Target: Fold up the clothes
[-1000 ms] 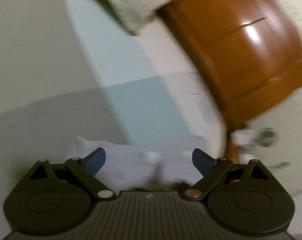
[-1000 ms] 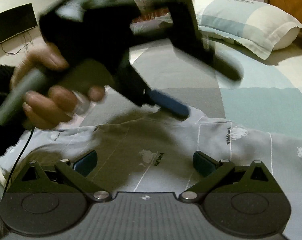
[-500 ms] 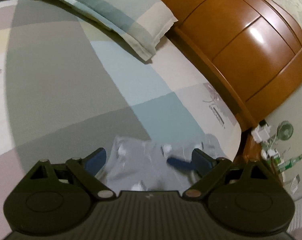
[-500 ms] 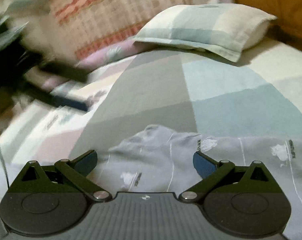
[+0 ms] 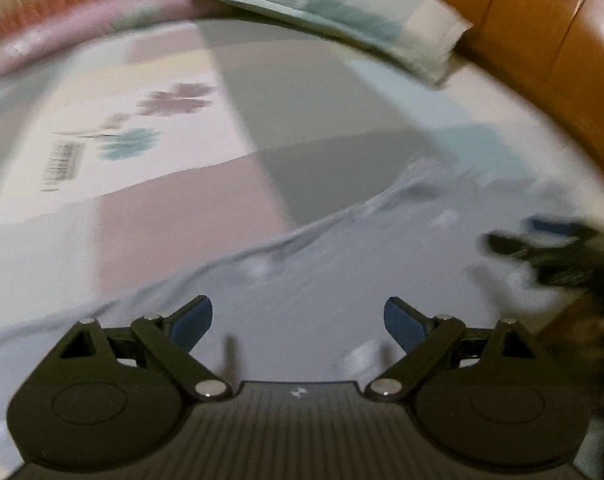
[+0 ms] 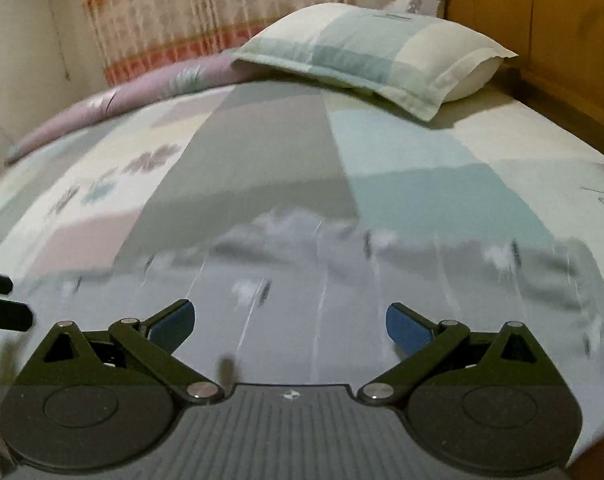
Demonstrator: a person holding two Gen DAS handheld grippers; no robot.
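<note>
A pale grey garment [image 6: 342, 280] with small white prints and thin white stripes lies spread on the bed, blurred by motion. The same garment [image 5: 322, 280] fills the lower half of the left wrist view. My left gripper [image 5: 297, 322] hovers over it, open, nothing between its blue pads. My right gripper [image 6: 289, 326] is open too, above the garment's near part. The right gripper [image 5: 550, 248] shows as a dark blur at the right edge of the left wrist view. Dark parts of the left gripper [image 6: 1, 300] poke in at the left edge of the right wrist view.
The bed sheet [image 6: 261, 152] is a patchwork of grey, teal, pink and cream. A checked pillow [image 6: 374, 48] lies at the head, against an orange wooden headboard [image 6: 542, 20]. A lilac blanket [image 6: 113, 100] and a patterned curtain [image 6: 201, 12] are at the back left.
Both cameras have swung: the left one turned leftward from the headboard toward the sheet's pink side and sits over more garment. The right gripper moved closer over the garment.
</note>
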